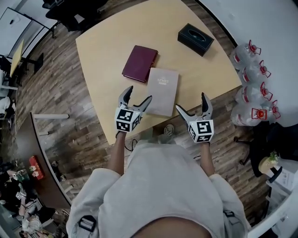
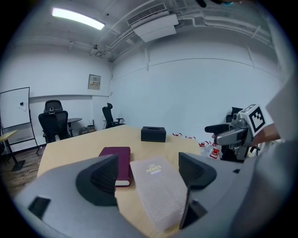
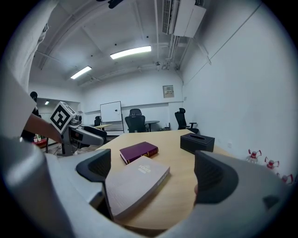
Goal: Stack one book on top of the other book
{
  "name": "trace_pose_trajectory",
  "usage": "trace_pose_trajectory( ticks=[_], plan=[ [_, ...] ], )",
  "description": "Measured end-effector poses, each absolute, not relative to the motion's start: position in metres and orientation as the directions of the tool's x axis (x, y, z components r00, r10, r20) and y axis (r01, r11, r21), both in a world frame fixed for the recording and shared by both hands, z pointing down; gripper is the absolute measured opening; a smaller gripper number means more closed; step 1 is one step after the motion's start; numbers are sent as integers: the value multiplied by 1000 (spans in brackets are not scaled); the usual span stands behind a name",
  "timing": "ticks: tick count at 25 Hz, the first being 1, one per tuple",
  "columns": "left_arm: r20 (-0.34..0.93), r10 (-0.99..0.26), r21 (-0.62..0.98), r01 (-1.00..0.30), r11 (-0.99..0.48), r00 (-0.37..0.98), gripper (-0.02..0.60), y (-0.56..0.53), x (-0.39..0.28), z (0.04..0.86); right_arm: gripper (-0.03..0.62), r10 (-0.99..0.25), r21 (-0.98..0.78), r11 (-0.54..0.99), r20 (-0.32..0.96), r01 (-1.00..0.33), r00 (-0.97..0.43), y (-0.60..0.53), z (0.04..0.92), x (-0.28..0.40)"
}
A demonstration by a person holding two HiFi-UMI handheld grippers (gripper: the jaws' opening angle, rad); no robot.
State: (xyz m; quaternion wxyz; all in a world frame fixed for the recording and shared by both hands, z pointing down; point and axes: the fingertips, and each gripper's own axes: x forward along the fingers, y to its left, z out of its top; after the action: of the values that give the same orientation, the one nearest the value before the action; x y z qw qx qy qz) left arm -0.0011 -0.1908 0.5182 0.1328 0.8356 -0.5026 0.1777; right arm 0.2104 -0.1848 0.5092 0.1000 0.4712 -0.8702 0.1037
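Observation:
A maroon book (image 1: 139, 63) lies flat on the light wooden table (image 1: 107, 42). Beside it, nearer me, lies a grey-beige book (image 1: 162, 91), its near end at the table's front edge. The two books touch at a corner. My left gripper (image 1: 138, 98) hovers open just left of the beige book's near end. My right gripper (image 1: 193, 107) stands open just off the table edge, right of that book. In the left gripper view the beige book (image 2: 158, 188) and maroon book (image 2: 117, 163) lie ahead of the jaws. In the right gripper view both the beige book (image 3: 135, 183) and maroon book (image 3: 138, 151) show too.
A black tissue box (image 1: 195, 39) stands at the table's far right corner. Several large water bottles (image 1: 253, 88) sit on the floor to the right. Office chairs (image 1: 77, 9) stand beyond the table. A curved dark desk (image 1: 32, 153) lies left.

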Motion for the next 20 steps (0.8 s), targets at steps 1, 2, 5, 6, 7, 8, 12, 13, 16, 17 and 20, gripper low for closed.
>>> trace_pose_trajectory(
  ticks=[1,2,5,6,7,8,12,13,16,17,20],
  plan=[
    [431,-793,47,-888,-458,431,400,-191,-3,520,561,-797,-87,537,276,-839,-538,-185,510,207],
    [431,-792,52,-888,-457,433,400,-192,-5,521,561,-794,-86,538,281,-838,-539,-185,511,204],
    [430,-784,70,-883,-464,447,400,-196,-10,526,561,-791,-79,536,299,-840,-533,-186,514,195],
    [431,-780,78,-880,-469,454,400,-198,-12,529,561,-791,-77,534,305,-842,-530,-187,516,192],
    [434,-773,84,-875,-476,462,400,-199,-13,532,561,-791,-74,532,312,-843,-526,-188,517,190],
    [438,-766,87,-870,-485,470,400,-201,-14,535,561,-791,-73,528,318,-846,-522,-189,518,187],
    [453,-737,94,-849,-521,502,400,-208,-18,544,561,-802,-74,498,337,-864,-492,-194,521,177],
    [455,-730,100,-844,-528,510,400,-210,-18,545,560,-805,-74,491,343,-868,-484,-195,521,175],
    [465,-708,117,-829,-547,532,400,-213,-20,552,560,-809,-76,470,360,-879,-464,-196,526,169],
    [468,-701,123,-825,-552,539,400,-214,-21,554,560,-810,-77,465,364,-882,-459,-196,528,167],
    [474,-680,143,-811,-567,559,400,-217,-23,560,561,-813,-78,449,378,-890,-443,-196,531,160]
  ],
)
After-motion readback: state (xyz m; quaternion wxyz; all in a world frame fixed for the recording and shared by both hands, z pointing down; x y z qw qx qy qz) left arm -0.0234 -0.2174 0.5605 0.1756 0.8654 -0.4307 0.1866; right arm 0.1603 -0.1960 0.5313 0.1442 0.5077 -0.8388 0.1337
